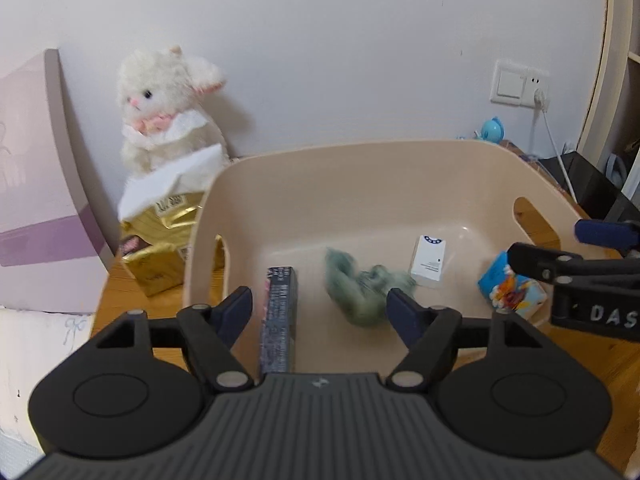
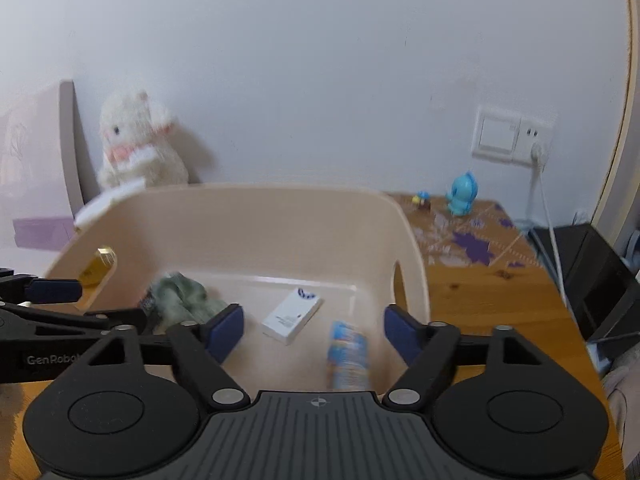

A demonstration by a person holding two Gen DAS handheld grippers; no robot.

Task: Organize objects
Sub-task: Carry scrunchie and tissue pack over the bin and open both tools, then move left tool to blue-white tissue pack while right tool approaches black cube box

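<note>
A beige plastic bin [image 1: 352, 160] [image 2: 256, 208] sits on the wooden table. Inside lie a dark long box [image 1: 279, 312], a green fuzzy cloth [image 1: 356, 292] [image 2: 182, 294], a white card box [image 1: 428, 262] [image 2: 292, 316] and a blue tissue pack [image 1: 510, 288] [image 2: 348, 354]. My left gripper [image 1: 320, 304] is open and empty over the bin's near edge, between the dark box and the cloth. My right gripper [image 2: 314, 326] is open and empty over the bin, above the white box and blue pack. Each gripper shows in the other's view at the side.
A white plush rabbit [image 1: 168, 100] [image 2: 136, 140] sits against the wall behind gold packets [image 1: 160, 240]. A pink board [image 1: 36, 180] leans at the left. A blue toy [image 2: 462, 194], a wall socket [image 2: 512, 136] with cable, and a black box [image 2: 588, 276] are at the right.
</note>
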